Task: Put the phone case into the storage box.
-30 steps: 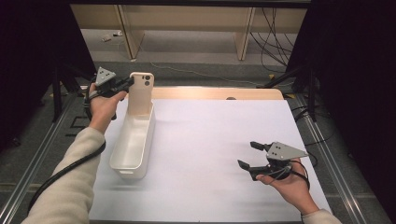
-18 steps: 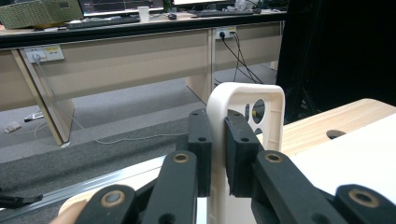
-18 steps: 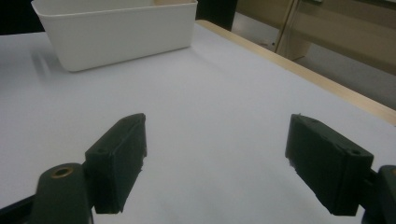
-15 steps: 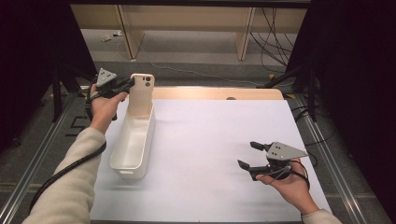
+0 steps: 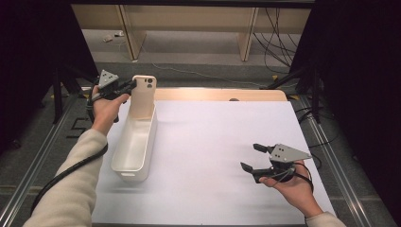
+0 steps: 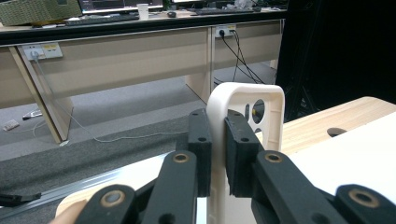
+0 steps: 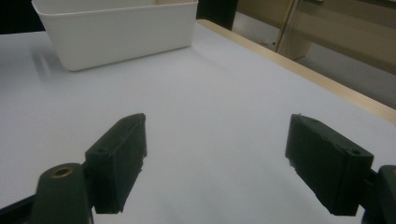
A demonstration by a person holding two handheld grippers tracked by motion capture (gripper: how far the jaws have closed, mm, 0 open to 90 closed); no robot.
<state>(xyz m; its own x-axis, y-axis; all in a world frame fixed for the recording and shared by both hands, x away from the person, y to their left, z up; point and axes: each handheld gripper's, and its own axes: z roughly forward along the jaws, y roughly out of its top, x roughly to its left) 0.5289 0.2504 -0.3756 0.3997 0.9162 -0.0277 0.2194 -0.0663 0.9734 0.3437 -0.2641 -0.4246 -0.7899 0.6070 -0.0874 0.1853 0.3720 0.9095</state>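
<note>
Left gripper (image 6: 215,154) clamps phone case (image 5: 143,96) — apparently standing in bin (image 5: 134,144).

Grey carpet floor (image 5: 198,47) beyond the table (image 5: 217,94), strewn with loose cables (image 5: 279,28) toward the right. Long pale-wood desk (image 6: 116,51) past that floor, standing on panel legs, with power sockets (image 6: 39,50) on its front panel, a keyboard (image 6: 93,19), a white cup (image 6: 143,10) and a woven basket (image 6: 37,10) on top. Black curtains (image 5: 359,71) hanging at both sides of the table, metal rails (image 5: 38,156) running along the floor at its edges.
</note>
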